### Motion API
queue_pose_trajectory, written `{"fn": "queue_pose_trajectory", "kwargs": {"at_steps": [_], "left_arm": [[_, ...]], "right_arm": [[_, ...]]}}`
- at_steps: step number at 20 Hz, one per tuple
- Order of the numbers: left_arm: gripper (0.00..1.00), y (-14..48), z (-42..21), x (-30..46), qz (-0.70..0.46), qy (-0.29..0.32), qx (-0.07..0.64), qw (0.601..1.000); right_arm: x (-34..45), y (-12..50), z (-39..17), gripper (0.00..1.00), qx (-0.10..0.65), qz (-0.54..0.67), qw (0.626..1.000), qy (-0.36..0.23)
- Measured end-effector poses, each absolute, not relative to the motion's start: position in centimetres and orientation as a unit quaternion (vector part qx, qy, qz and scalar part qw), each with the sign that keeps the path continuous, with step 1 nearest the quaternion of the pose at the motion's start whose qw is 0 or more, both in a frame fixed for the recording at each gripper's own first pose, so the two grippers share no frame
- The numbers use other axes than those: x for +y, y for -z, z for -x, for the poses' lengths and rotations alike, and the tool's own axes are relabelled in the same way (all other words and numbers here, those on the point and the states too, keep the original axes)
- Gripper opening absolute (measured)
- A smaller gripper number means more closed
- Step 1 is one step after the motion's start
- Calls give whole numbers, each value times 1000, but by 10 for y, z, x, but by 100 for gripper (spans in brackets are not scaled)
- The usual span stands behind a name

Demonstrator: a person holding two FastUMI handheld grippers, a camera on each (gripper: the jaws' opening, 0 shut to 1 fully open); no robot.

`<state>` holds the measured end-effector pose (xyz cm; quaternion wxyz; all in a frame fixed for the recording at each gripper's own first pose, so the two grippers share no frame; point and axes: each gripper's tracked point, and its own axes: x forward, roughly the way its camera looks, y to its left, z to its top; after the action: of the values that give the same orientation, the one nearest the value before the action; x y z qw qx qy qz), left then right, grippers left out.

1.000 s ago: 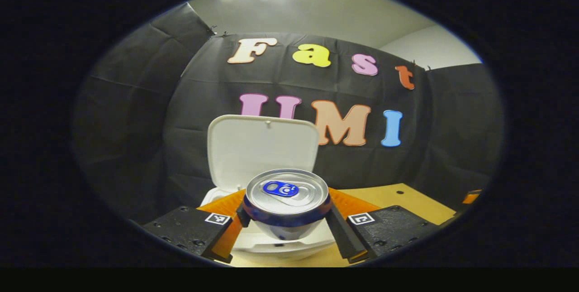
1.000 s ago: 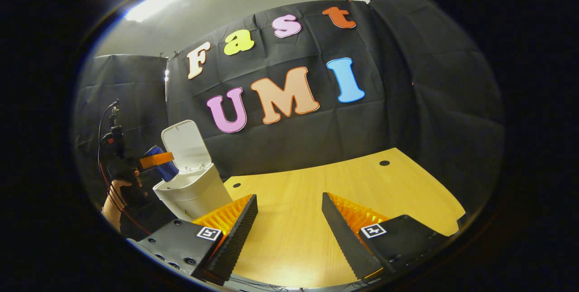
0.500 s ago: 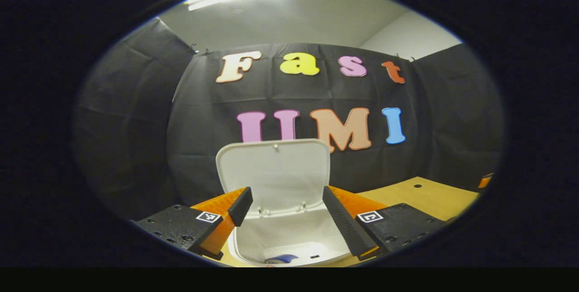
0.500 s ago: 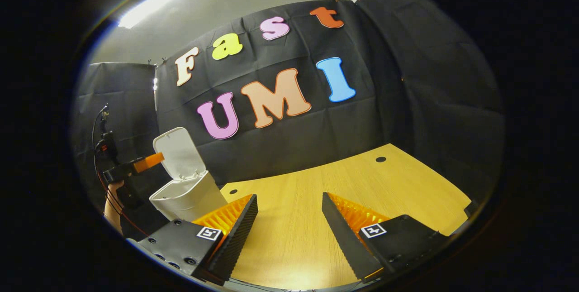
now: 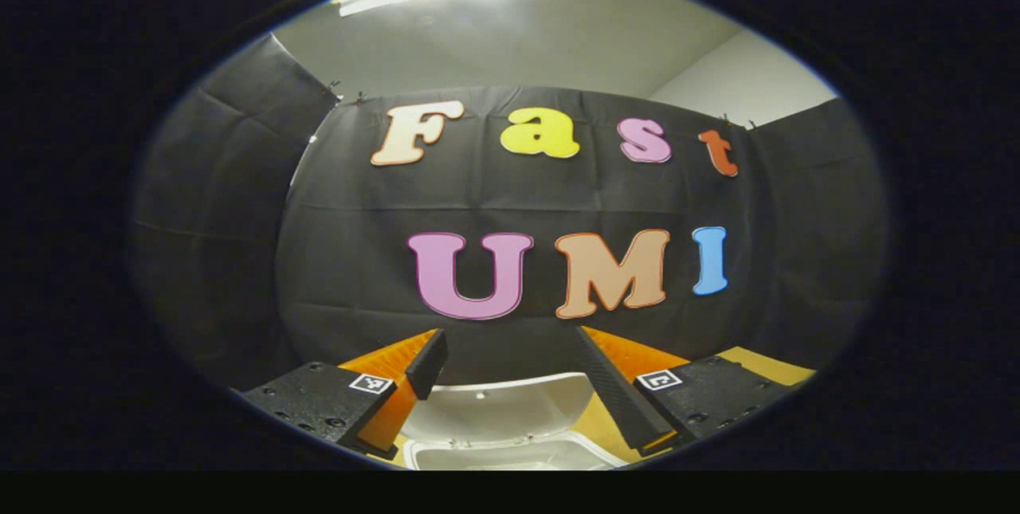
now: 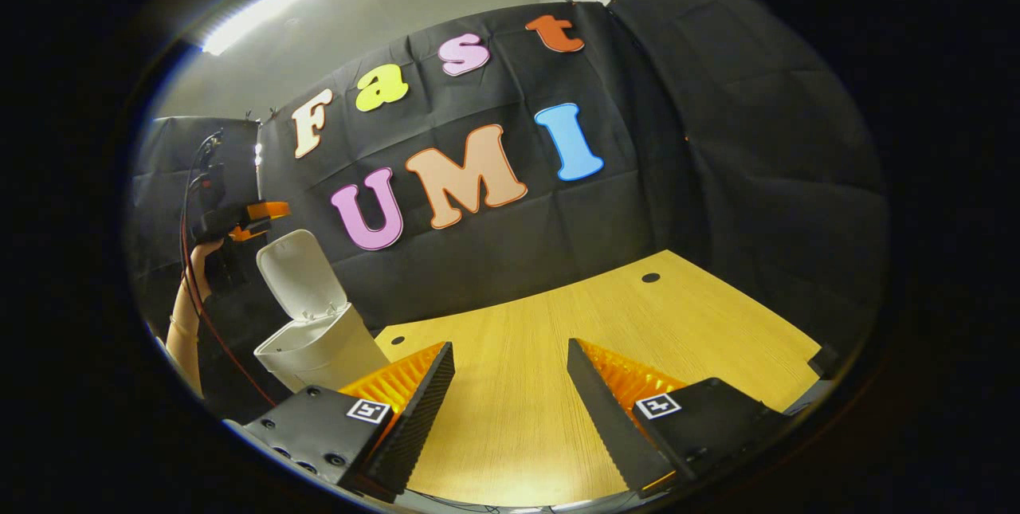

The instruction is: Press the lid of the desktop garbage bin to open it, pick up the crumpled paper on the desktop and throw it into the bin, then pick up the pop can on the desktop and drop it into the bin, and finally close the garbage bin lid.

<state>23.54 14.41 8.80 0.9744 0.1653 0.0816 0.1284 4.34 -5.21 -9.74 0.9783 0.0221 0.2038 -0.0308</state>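
Left gripper (image 5: 510,362) held above white bin (image 6: 319,347), jaws wide, nothing gripped. Bin lid (image 6: 292,273) raised upright; bin set at desk's (image 6: 574,339) left end. Right gripper (image 6: 510,394) held over bare desk, jaws wide, empty.

No legible text, brand or number is found on any object. Square black-and-white coded markers (image 5: 371,383) are seen on the finger mounts of the left gripper (image 5: 510,339) and the right gripper (image 6: 510,347); no characters can be read from them.
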Motion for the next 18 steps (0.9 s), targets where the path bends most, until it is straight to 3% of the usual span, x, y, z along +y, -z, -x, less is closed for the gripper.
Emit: {"fn": "queue_pose_trajectory", "kwargs": {"at_steps": [4, 5, 7, 9, 18], "left_arm": [[99, -59, -250, 177, -174, -157, 143, 962], [94, -44, -242, 180, -165, -157, 175, 958], [99, -62, -250, 173, -154, -147, 145, 966], [94, -55, -237, 167, -161, -140, 136, 968], [94, -22, -152, 139, -198, -142, 92, 965]], "right_arm": [[-65, 96, -30, 95, 203, -38, 977, 47], [-70, 95, -28, 95, 203, -38, 977, 53], [-78, 94, -25, 95, 205, -39, 976, 62], [-82, 89, -23, 95, 203, -44, 976, 66], [-88, 85, -17, 95, 211, -28, 975, 58]]}}
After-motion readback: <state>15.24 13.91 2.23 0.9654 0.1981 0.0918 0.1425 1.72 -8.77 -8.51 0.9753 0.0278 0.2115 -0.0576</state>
